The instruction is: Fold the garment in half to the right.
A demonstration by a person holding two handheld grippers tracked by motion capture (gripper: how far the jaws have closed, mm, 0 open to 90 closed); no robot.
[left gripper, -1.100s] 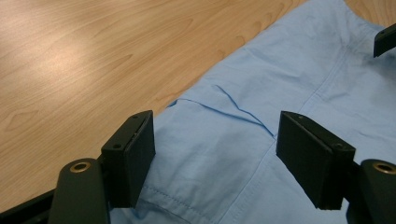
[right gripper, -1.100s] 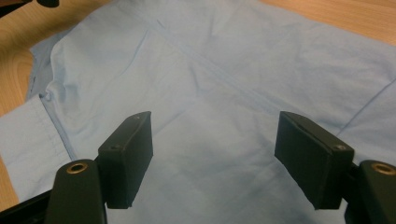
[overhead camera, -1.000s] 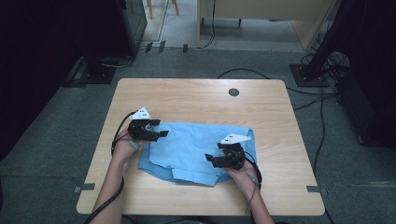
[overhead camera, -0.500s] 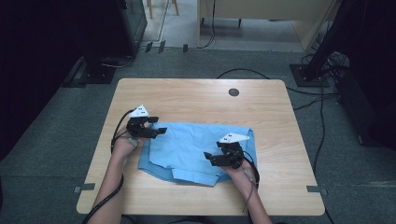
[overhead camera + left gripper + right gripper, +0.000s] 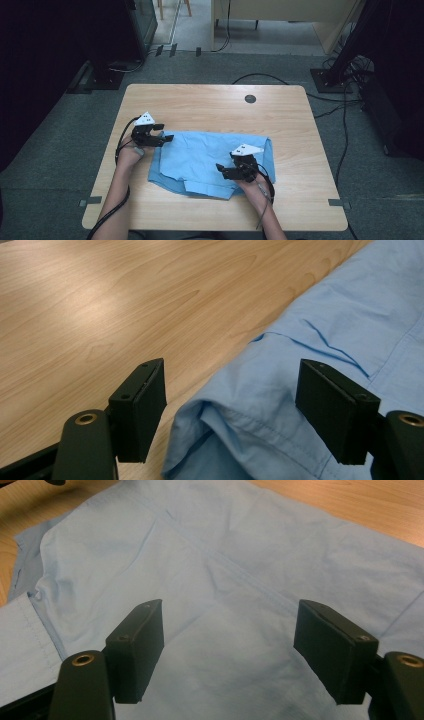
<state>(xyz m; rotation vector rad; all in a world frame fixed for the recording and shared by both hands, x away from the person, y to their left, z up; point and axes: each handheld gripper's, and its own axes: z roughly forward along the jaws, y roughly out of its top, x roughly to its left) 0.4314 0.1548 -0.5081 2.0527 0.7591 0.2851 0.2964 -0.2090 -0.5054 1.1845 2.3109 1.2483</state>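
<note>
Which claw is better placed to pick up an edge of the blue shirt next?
Left, probably. The left claw stands open with the blue shirt's folded edge between its jaws; the right claw, also open, hovers over flat mid-cloth.

Two black hand-held grippers: left gripper [image 5: 167, 138] and right gripper [image 5: 219, 168] each carry a pale three-cornered plate on top, a black cable trailing toward 6 o'clock, blocky black jaws and brass-ringed screw holes; forearms bare.

Light wooden table [image 5: 200, 107] on grey carpet floor [image 5: 60, 150]; round dark grommet [image 5: 250, 99] toward 12 o'clock. Black cables [image 5: 345, 107] trail at 3 o'clock. Pale wooden furniture [image 5: 285, 20] at 12; dark equipment at 10 and 2.
</note>
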